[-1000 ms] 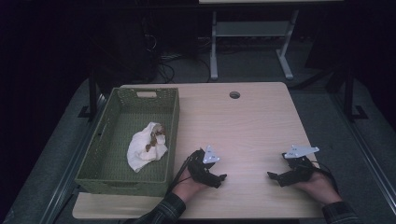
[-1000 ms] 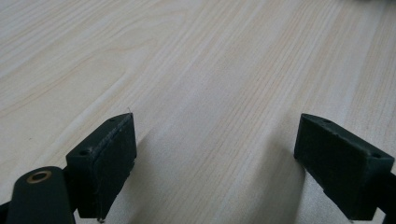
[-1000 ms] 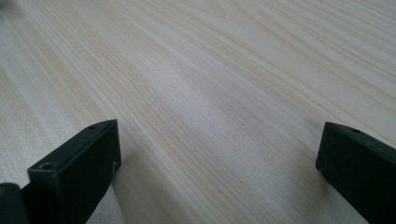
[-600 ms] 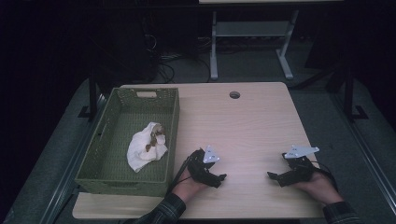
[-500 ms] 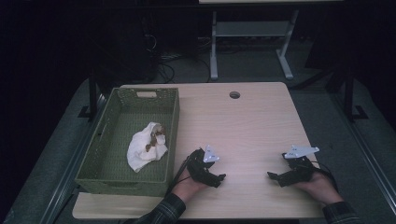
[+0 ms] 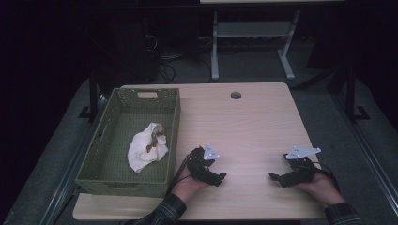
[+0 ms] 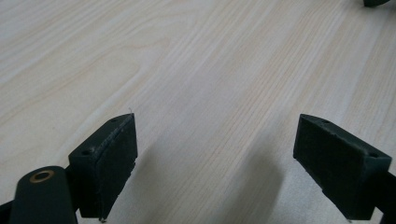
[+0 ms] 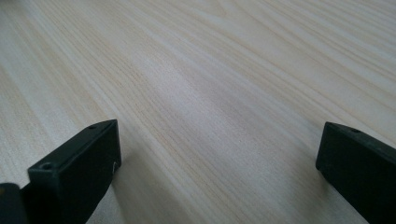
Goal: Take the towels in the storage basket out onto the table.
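My left gripper (image 6: pixel 218 177) rests low on the light wooden table (image 6: pixel 244 126), just right of a green woven basket (image 6: pixel 117 180). Its jaws stand wide apart over bare wood in the left gripper view (image 7: pixel 224 172), so it is open and empty. My right gripper (image 6: pixel 276 178) lies near the table's front right, held by a hand (image 6: pixel 324 187). It is open too, with nothing between its black pads (image 8: pixel 84 172). A crumpled white cloth with brown marks (image 6: pixel 148 146) lies inside the basket.
A round cable hole (image 6: pixel 235 95) sits near the table's far edge. Beyond the table stand a white desk frame (image 6: pixel 253 33) and cables on a dark floor. The person's plaid sleeve (image 6: pixel 162 213) comes in at the bottom.
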{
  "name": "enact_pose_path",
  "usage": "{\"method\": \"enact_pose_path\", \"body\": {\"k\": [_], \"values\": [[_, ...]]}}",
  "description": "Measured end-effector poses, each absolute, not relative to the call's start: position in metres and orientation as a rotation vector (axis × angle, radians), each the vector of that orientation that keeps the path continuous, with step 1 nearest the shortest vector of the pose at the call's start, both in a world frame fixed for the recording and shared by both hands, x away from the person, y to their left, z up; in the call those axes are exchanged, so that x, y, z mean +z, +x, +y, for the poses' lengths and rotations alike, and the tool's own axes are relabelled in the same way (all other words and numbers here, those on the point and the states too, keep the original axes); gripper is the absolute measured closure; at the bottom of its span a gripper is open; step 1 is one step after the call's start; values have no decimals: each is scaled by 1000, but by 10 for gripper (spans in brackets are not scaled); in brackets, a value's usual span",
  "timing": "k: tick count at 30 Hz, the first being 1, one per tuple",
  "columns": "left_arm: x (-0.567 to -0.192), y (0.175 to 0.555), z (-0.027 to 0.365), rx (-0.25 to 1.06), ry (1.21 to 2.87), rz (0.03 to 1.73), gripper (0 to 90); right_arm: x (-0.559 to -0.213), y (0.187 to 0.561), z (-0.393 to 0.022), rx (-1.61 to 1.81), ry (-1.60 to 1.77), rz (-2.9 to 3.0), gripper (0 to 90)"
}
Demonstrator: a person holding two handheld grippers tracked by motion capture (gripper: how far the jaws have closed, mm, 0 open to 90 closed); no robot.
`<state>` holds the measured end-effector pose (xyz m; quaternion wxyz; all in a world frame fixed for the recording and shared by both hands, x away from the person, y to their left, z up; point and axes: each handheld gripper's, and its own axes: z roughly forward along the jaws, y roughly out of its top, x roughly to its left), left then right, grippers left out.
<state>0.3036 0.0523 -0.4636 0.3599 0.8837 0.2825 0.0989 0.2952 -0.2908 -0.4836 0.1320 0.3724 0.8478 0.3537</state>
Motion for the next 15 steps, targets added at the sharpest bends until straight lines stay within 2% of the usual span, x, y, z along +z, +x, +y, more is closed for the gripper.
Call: {"method": "enact_pose_path", "body": {"k": [15], "values": [[-447, 305, 53, 236, 2253, 748, 132, -484, 295, -291, 1027, 1081, 2460, 0]]}}
